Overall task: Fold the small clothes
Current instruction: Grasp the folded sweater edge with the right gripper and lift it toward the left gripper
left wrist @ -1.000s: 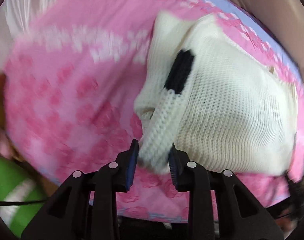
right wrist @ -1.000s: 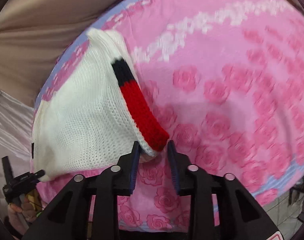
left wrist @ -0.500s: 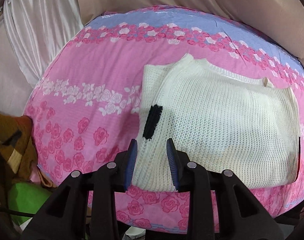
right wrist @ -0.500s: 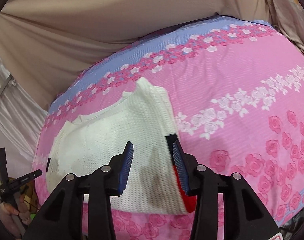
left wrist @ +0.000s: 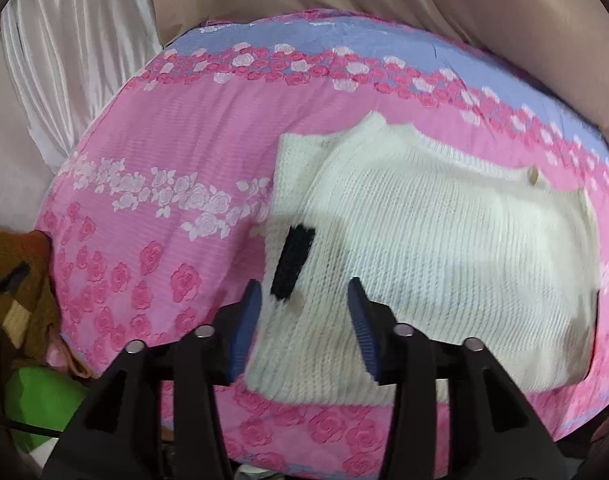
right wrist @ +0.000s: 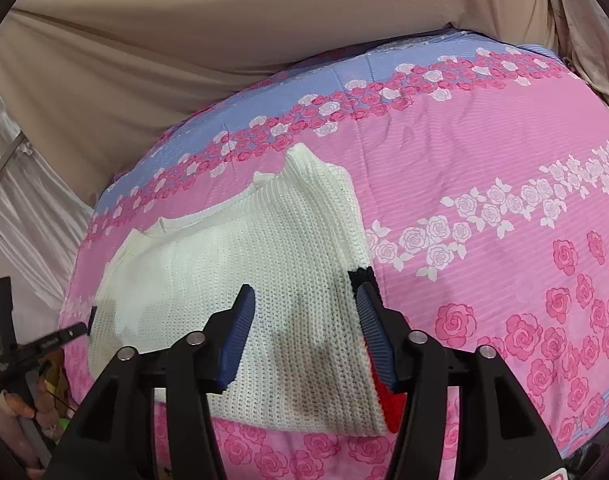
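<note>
Pink rose-print sheet (left wrist: 152,152) covers the bed; white knit sweater (left wrist: 444,248) lies flat on it w/ sleeves folded in, black band (left wrist: 294,262) on one cuff; left gripper (left wrist: 304,328) & right gripper (right wrist: 304,336) both wide open above sweater's near edge, holding nothing.

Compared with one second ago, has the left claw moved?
Yes. The left claw let go of the sweater's sleeve, opened, and pulled back from the pink sheet, which now shows wider in its view.
</note>
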Tool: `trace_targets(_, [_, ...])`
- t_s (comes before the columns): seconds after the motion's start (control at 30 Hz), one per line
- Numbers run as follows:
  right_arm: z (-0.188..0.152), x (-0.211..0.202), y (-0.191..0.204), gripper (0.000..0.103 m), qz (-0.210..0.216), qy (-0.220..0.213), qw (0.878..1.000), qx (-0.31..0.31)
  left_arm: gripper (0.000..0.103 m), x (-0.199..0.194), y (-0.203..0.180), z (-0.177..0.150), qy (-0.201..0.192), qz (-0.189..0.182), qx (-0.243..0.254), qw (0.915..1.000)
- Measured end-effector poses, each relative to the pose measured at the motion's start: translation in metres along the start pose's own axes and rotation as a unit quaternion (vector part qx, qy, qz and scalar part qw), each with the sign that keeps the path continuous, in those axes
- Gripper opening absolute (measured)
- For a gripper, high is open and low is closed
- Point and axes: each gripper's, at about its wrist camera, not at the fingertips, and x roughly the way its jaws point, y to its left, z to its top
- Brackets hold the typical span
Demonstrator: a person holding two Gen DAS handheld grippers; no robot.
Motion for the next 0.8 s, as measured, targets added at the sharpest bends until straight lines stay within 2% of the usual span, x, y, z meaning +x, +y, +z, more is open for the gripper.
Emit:
trace_targets(0.1, [0.017, 0.018, 0.0, 0.061, -0.013, 0.008, 1.0, -0.024, 0.074, 0.007, -0.002, 0.019, -0.021, -0.005, -0.011, 0.9997])
trace_targets(0.17, [0.028, 0.03, 0.001, 0.061, -0.016, 0.011, 0.999, -0.025, 0.082, 0.022, -0.004, 0.038, -0.028, -0.002, -0.013, 0.9995])
trace_targets(0.4, [0.067, 0.089, 0.002, 0.065, -0.007, 0.028, 1.0, -0.006, 0.081, 0.085, -0.005, 0.082, 0.008, -0.051, -0.059, 0.9969])
trace_targets(0.47, [0.072, 0.103, 0.002, 0.063, -0.01, 0.031, 0.999, -0.005, 0.061, 0.101, -0.009, 0.089, 0.011, -0.063, -0.056, 0.9964])
trace_targets(0.5, [0.074, 0.107, 0.003, 0.045, -0.006, 0.032, 0.999, -0.008, 0.033, 0.107, -0.012, 0.092, 0.02, -0.07, -0.05, 0.9961])
trace_targets(0.53, [0.074, 0.109, 0.006, 0.029, -0.004, 0.034, 0.999, -0.016, 0.006, 0.114, -0.014, 0.095, 0.035, -0.097, -0.049, 0.9935])
trace_targets(0.57, [0.075, 0.108, 0.008, 0.015, 0.005, 0.037, 0.999, -0.021, 0.007, 0.115, -0.014, 0.097, 0.039, -0.119, -0.053, 0.9908])
trace_targets(0.6, [0.074, 0.101, 0.01, 0.015, 0.016, 0.03, 0.999, -0.023, 0.006, 0.111, -0.012, 0.097, 0.03, -0.128, -0.059, 0.9895])
trace_targets(0.7, [0.064, 0.049, 0.025, 0.014, 0.086, 0.004, 0.995, -0.057, 0.006, 0.069, 0.003, 0.088, -0.019, -0.167, -0.057, 0.9841])
trace_targets(0.8, [0.032, -0.014, 0.041, 0.014, 0.161, 0.019, 0.979, -0.121, 0.006, 0.002, 0.032, 0.049, -0.057, -0.225, -0.033, 0.9721])
